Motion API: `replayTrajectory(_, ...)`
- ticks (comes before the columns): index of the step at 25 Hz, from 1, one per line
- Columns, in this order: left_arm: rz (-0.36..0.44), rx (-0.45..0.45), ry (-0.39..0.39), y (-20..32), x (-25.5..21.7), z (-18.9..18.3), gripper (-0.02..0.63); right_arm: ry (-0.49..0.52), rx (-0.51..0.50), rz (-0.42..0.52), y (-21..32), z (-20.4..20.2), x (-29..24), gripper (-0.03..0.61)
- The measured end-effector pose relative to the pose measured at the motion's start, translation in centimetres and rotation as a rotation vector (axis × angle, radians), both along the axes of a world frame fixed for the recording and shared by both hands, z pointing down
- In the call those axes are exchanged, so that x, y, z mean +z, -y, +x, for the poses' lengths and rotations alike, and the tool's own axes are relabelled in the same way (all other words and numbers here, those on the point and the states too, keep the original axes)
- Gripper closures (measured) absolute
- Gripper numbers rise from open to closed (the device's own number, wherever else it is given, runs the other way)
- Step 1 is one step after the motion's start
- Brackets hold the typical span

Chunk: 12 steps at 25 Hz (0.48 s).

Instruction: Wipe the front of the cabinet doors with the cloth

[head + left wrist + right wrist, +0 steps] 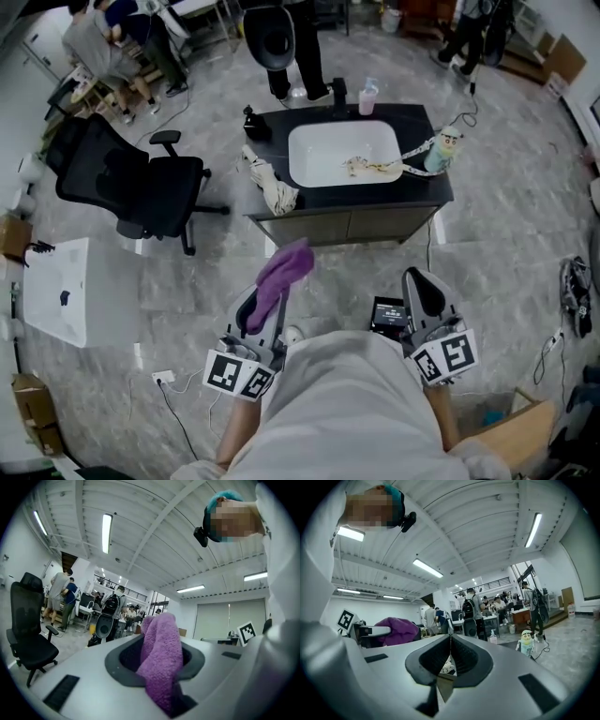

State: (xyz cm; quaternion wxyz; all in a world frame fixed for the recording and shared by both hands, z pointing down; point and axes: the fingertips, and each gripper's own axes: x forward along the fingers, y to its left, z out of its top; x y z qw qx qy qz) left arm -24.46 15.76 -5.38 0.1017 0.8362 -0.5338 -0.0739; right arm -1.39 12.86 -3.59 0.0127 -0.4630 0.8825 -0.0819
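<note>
Pinching a purple cloth (286, 267) between its jaws, the left gripper (270, 305) sits at the lower middle of the head view. The cloth's free end reaches up to just below the cabinet doors (347, 226) in the frame. In the left gripper view the cloth fills the gap between the jaws and droops forward. The right gripper (424, 292), at the lower right, has its jaws pressed together with nothing between them. The cabinet stands at the upper centre, with a white sink (309, 141) in its dark top and a pale rag (277, 192) hanging at its left corner. A black office chair (122, 183) stands at the left.
</note>
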Motion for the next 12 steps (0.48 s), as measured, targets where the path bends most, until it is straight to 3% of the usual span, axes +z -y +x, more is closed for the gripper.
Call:
replayTrajectory(3, -0.001, -0.017, -0.025, 0.0, -0.5, -0.6, 0.509, -0.019, -0.026, -0.015, -0.4, -1.3, 0.2, 0.552)
replayTrajectory(7, 0.043, -0.023, -0.025, 1.5, -2.2, -1.3, 0.51, -0.077, -0.055, 0.033, 0.8, -3.0, -0.8, 0.552)
replayTrajectory(12, 0.04, -0.028, 0.0, 2.0, -2.2, -1.6, 0.509, -0.063, -0.077, 0.032, 1.7, -4.0, -0.8, 0.552)
